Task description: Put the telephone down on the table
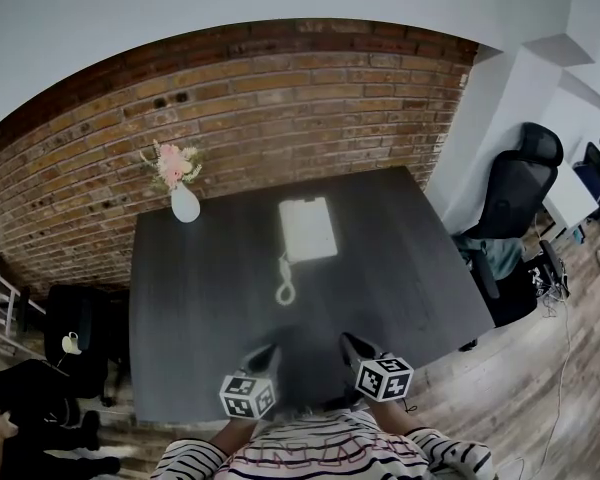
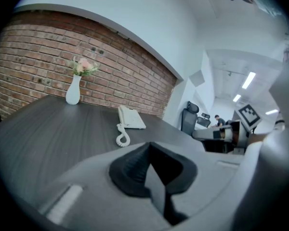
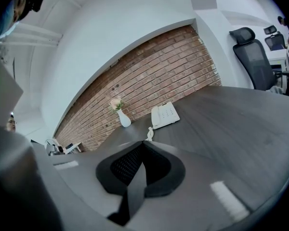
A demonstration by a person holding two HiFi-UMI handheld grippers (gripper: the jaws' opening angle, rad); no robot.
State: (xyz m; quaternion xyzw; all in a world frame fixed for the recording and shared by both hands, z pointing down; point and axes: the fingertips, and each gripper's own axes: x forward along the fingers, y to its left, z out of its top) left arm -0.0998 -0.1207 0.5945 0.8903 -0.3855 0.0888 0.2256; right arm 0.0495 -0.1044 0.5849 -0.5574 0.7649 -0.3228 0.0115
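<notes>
**Two clenched grippers, one telephone dead ahead**

Both tools hang at the near edge of the table (image 1: 200, 308), side by side and pointing across it towards the brick wall. The left gripper (image 1: 271, 350) has its jaws pressed together with nothing between them, and the right gripper (image 1: 349, 340) is the same.

The telephone (image 1: 307, 229) already lies flat on the dark tabletop, well apart from both tips, out past the middle towards the wall. It sits almost on the line midway between the two tools, so neither hand looks clearly nearer. Only the coiled cord (image 1: 285, 286) favours a side. It trails from the telephone's near edge back towards the person and ends closer to the left gripper.

The body reads as a little longer than it is wide, with its long axis running away from the person towards the wall, roughly in line with the way the jaws point. A white vase (image 1: 184, 204) of flowers stands off to the left by the wall, clear of any straight reach.

Whether the handset is seated I cannot tell from here.
</notes>
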